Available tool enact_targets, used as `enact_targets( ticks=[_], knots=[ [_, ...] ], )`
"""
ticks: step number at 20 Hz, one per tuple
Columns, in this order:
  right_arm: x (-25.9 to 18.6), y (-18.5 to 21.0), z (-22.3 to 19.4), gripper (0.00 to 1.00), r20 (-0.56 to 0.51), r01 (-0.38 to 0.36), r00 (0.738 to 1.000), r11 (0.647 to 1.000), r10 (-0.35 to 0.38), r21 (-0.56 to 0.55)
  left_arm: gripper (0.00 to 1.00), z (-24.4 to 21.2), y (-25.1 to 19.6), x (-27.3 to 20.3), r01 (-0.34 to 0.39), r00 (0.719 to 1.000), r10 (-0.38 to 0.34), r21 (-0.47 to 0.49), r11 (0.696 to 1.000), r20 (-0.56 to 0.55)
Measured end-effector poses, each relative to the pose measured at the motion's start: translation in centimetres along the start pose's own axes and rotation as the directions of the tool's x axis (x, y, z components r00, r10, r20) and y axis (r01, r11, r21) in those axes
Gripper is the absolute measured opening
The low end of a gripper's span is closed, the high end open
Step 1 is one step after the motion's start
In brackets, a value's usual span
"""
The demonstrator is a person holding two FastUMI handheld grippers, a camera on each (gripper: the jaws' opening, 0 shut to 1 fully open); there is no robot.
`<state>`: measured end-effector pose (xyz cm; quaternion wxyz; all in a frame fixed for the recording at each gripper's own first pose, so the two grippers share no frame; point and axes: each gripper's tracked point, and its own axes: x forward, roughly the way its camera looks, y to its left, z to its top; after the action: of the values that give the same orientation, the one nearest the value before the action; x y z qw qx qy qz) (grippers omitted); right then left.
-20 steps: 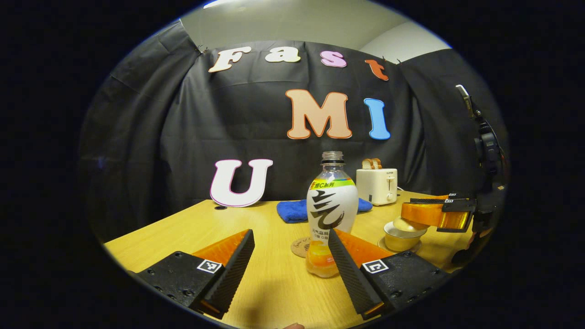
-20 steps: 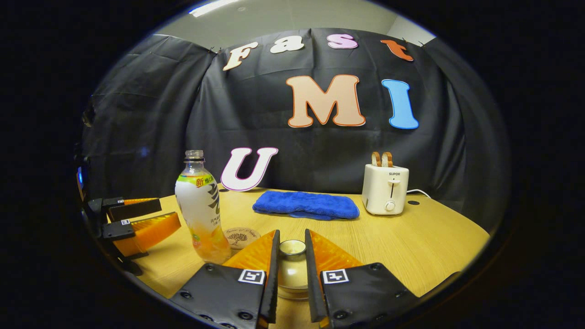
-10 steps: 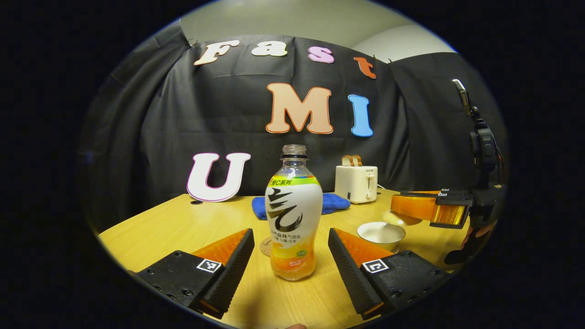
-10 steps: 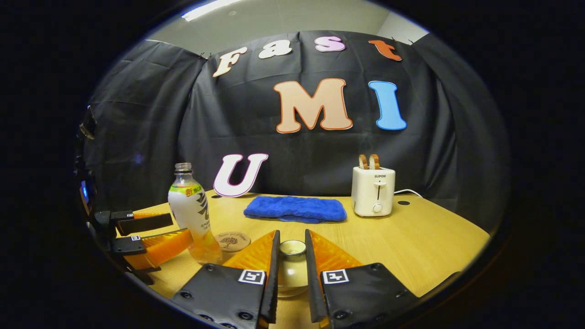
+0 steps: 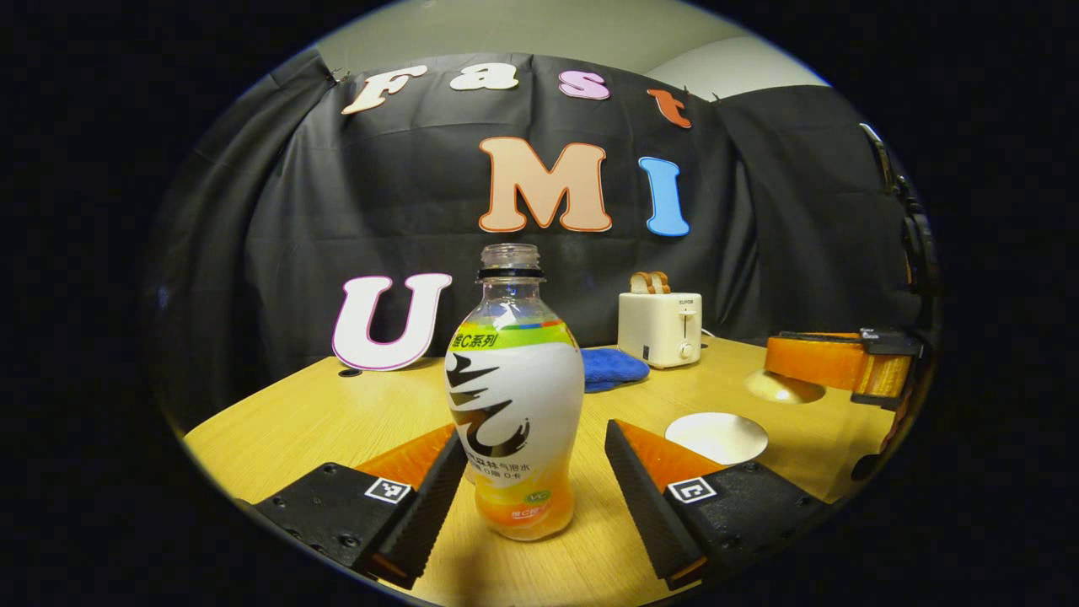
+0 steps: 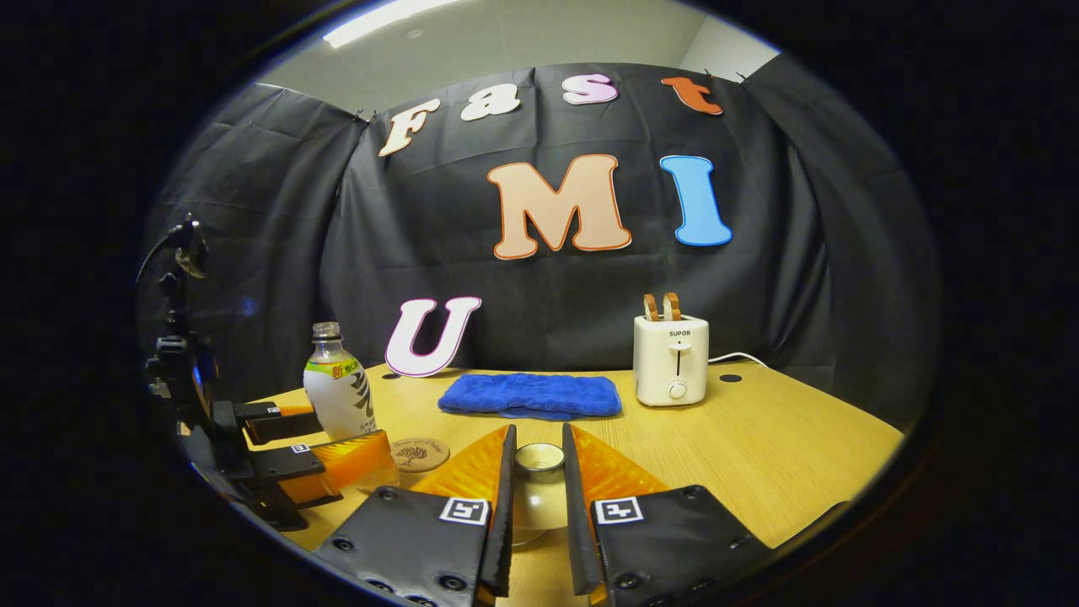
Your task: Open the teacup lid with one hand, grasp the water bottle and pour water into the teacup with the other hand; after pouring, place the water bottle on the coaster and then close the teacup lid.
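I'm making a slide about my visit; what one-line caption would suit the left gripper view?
Open left claw straddles the uncapped water bottle; beyond, the right claw holds the teacup lid.

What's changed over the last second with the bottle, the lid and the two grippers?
The left gripper has moved forward so the water bottle now stands between its open fingers, not yet squeezed. The right gripper, still shut on the teacup lid, has lifted it up and away, leaving the teacup open. The bottle, coaster, blue cloth and toaster have stayed put.
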<state>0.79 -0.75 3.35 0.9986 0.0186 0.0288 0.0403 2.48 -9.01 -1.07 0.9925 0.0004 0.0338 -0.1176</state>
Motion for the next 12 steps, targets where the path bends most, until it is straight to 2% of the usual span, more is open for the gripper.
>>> enact_targets(
  ticks=[4, 5, 6, 12],
  knots=[
    [-0.7, -1.0, 1.0, 0.31, 0.023, 0.017, 1.000, 1.000, -0.017, -0.003, 0.79, 0.0, 0.6, 0.6, -0.037, 0.999, 0.037, -0.001, 0.999, 0.000],
    [-0.8, -1.1, 1.3, 0.29, 0.026, 0.016, 1.000, 1.000, -0.016, 0.002, 0.76, 0.0, 0.6, 0.7, -0.037, 0.999, 0.037, 0.001, 0.999, -0.002],
    [-0.9, -1.1, 1.4, 0.31, 0.031, 0.016, 0.999, 1.000, -0.016, 0.007, 0.70, 0.0, 0.4, 0.8, -0.034, 0.999, 0.034, 0.004, 0.999, -0.003],
    [-0.8, -2.5, 1.5, 0.31, 0.033, 0.024, 0.999, 1.000, -0.025, 0.014, 0.60, -0.1, 0.4, 1.2, -0.050, 0.999, 0.051, 0.047, 0.998, -0.013]
  ],
)
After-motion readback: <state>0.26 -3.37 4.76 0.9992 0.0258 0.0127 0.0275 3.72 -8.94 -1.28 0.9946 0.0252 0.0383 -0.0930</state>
